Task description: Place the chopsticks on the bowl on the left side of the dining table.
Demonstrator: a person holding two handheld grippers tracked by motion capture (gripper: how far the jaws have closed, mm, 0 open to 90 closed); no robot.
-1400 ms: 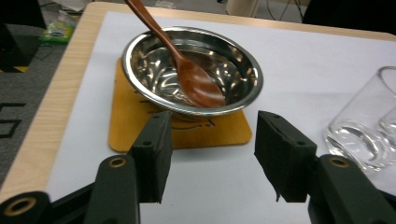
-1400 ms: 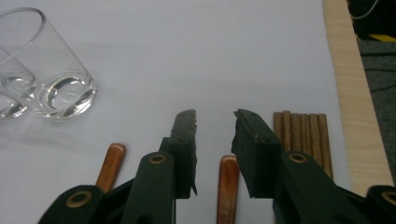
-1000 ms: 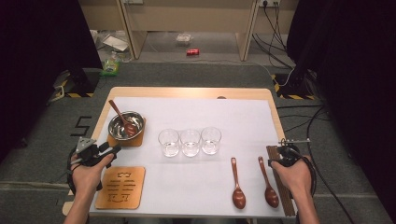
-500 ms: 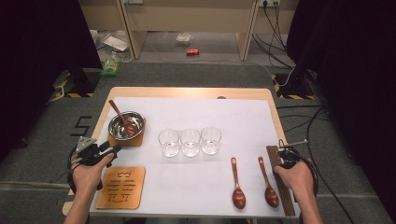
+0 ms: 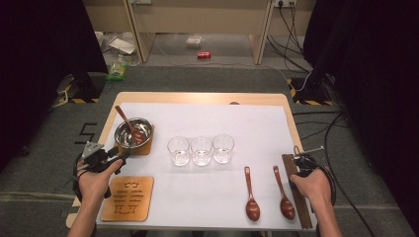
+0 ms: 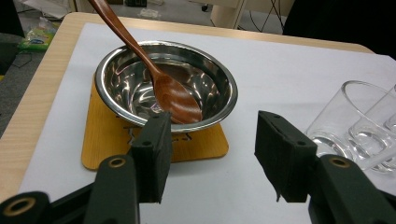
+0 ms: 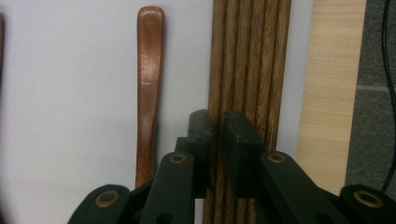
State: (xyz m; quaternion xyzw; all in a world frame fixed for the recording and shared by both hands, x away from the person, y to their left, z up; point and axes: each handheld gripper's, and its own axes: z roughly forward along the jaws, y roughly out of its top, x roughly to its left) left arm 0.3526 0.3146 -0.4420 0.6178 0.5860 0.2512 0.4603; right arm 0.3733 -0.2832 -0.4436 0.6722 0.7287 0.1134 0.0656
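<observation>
Evidently, right gripper [image 7: 215,122] fingers pinched one dark wooden chopstick [image 7: 215,70] at the surface's right edge; neighbouring sticks risked lifting too.

Three clear glasses [image 5: 201,150] stand in a row, touching, at the middle of a white sheet [image 5: 207,118] that covers the wooden table [image 5: 197,98]. Two brown wooden spoons [image 5: 251,197] lie side by side near the front edge, bowls toward the onlooker. A cut-out wooden mat [image 5: 127,198] lies at the front left. Beyond the table, what looks like a red can [image 5: 203,55] lies on the floor.
</observation>
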